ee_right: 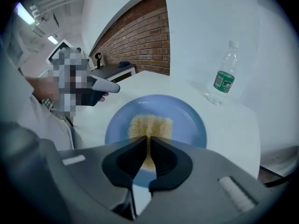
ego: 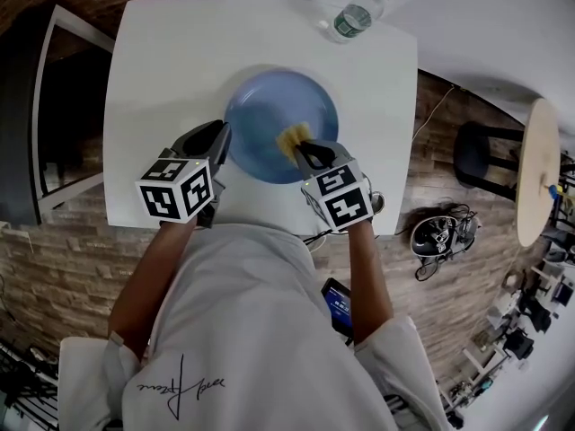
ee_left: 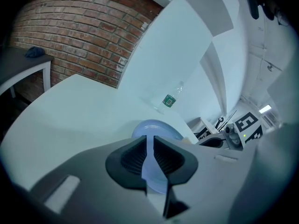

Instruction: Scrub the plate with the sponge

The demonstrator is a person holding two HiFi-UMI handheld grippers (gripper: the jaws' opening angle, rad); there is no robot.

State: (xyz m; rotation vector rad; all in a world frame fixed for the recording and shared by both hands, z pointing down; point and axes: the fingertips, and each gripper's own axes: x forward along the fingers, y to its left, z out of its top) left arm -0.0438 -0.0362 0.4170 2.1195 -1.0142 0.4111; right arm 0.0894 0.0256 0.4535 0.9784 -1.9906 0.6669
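Plate (ego: 269, 115): round, pale blue, shallow with a low raised rim, glossy. Lies flat and upright on the white table (ego: 162, 70), near its middle. No visible residue apart from the sponge. Seen from the head view, its rim at about 8 o'clock is pinched between the jaws of the left gripper (ego: 223, 142).

Sponge (ego: 292, 138): yellow-tan, coarse-textured, roughly rectangular pad. Rests face down on the plate's inner surface, off centre toward 5 o'clock. Its near end is squeezed narrow between the closed jaws of the right gripper (ego: 302, 147); the far end spreads wide and flat.
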